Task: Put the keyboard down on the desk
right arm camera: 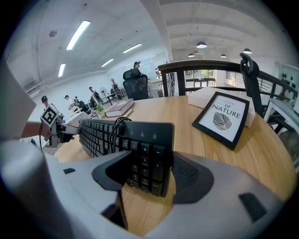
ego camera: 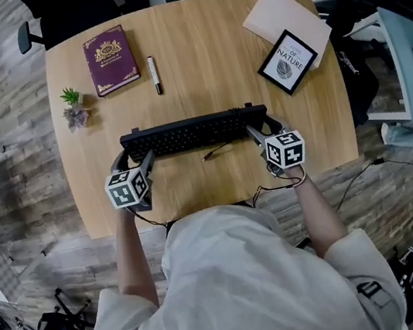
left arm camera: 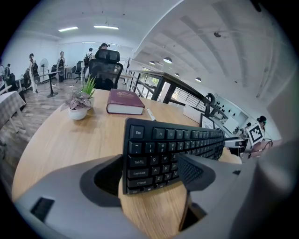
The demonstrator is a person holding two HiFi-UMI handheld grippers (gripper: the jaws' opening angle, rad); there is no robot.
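A black keyboard [ego camera: 195, 132] is held crosswise over the middle of the wooden desk [ego camera: 203, 51], tilted so its keys face me. My left gripper [ego camera: 137, 162] is shut on its left end, and the jaws clamp the Esc-to-Ctrl side of the keyboard [left arm camera: 163, 149] in the left gripper [left arm camera: 149, 172] view. At the other end my right gripper [ego camera: 261, 132] is shut on the number-pad end of the keyboard [right arm camera: 148, 148], as the right gripper [right arm camera: 145, 176] view shows. The keyboard's thin cable [ego camera: 217, 151] dangles beneath it. I cannot tell whether its lower edge touches the desk.
Behind the keyboard lie a maroon book [ego camera: 110, 59], a white pen [ego camera: 154, 74] and a small potted plant [ego camera: 74, 106]. A framed print [ego camera: 287, 61] rests on a pale folder [ego camera: 283, 14] at the back right. An office chair [left arm camera: 105, 72] stands beyond the desk.
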